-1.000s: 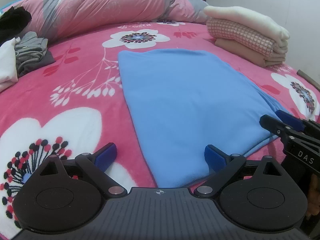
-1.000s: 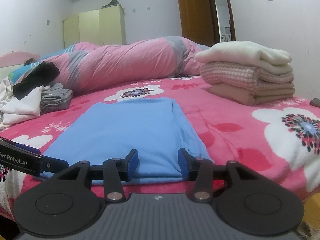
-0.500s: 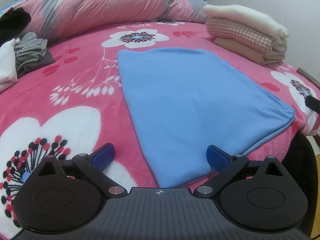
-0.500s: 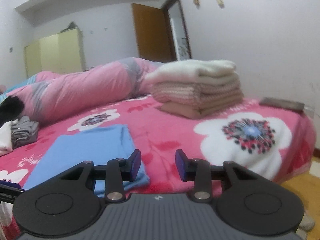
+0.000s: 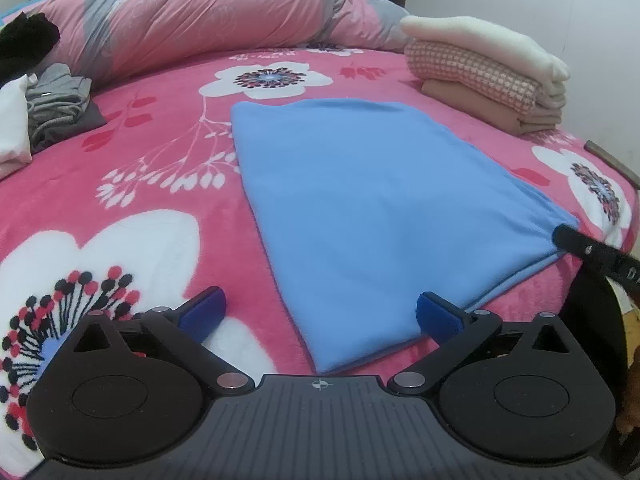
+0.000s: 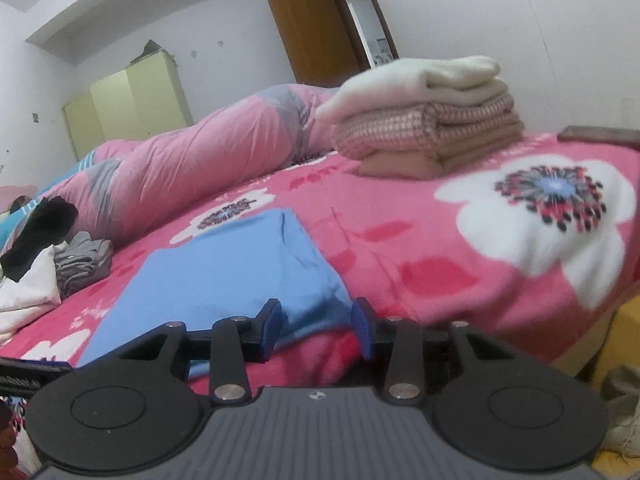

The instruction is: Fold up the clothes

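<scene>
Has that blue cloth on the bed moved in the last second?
No. The blue cloth lies just as before beside the white flower on the bedspread.

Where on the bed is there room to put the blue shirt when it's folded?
Bare blanket lies between the blue garment and the grey clothes at the left. Another free patch is the big white flower in front of the folded stack. It is crowded at the far left pile and along the rolled quilt at the back.
</scene>
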A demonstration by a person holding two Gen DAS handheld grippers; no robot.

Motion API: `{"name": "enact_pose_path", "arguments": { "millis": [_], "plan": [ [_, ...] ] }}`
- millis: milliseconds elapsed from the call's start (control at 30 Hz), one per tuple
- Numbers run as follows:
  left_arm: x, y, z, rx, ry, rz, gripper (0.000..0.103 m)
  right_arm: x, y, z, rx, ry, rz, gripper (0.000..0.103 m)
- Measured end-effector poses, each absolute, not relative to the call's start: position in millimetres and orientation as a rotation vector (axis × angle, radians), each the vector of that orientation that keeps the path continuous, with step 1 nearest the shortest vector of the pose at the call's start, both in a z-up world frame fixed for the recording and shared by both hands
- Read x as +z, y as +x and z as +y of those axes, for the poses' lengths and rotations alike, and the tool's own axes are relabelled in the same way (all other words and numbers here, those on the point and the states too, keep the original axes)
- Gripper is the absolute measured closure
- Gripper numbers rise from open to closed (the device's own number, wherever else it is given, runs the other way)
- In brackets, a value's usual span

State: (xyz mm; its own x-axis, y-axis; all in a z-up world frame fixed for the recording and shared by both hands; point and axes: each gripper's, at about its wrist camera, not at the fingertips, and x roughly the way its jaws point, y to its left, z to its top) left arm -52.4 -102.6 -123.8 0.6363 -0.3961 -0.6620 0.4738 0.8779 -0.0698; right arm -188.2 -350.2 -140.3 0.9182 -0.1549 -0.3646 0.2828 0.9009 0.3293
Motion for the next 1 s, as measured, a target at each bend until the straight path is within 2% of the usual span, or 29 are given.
{"name": "enact_pose_path", "arguments": {
  "millis": [267,1000],
  "plan": [
    [-124.1,-51.7,-103.8,-0.480,0.099,0.730,0.000,-147.3,-189.3,-359.2,-0.198,0.450,0.331,0.061],
    [-120.5,-45.4,-106.1,-0.457,0.065,0.769,0.000,-143.6,-186.2,-354.0,-0.209,0.402,0.369,0.060]
  ]
}}
